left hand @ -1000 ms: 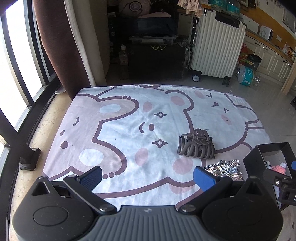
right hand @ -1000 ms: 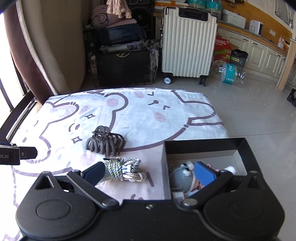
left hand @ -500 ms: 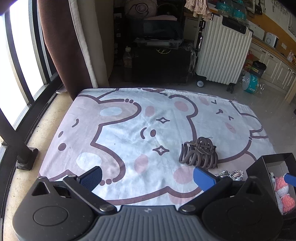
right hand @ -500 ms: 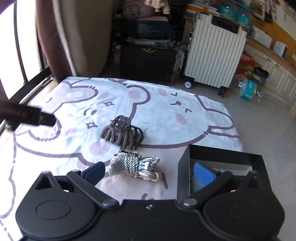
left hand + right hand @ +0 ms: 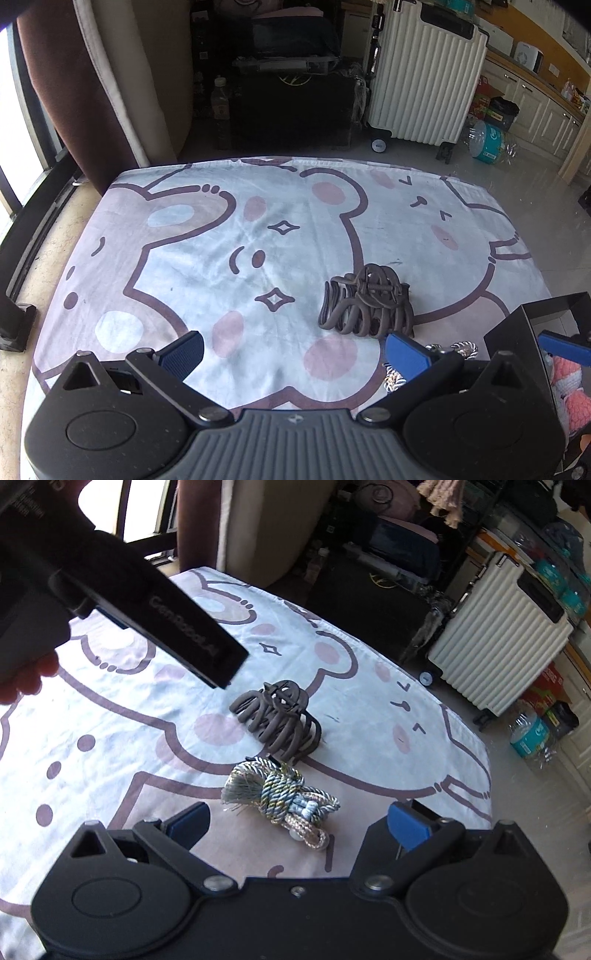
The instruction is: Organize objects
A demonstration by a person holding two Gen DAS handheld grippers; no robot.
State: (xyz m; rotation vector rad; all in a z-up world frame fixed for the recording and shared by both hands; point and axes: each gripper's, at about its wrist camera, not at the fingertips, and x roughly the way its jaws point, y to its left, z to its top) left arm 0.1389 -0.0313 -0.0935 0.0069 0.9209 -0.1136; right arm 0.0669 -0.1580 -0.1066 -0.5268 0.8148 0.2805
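A brown claw hair clip lies on the cartoon bear blanket; it also shows in the right wrist view. A knotted blue and beige cord bundle lies just in front of the clip, and part of it shows in the left wrist view. A black box at the right holds pink and white knitted toys. My left gripper is open and empty, short of the clip. My right gripper is open and empty, with the cord bundle between its fingers' line. The left gripper's body crosses the right wrist view's upper left.
A white ribbed suitcase and a dark crate stand on the floor beyond the blanket. A brown curtain and window rail are at the left. A water bottle lies on the tiled floor at the right.
My right gripper has swung left, away from the box, and now faces the cord bundle. My left gripper has moved closer to the clip. Both stay open.
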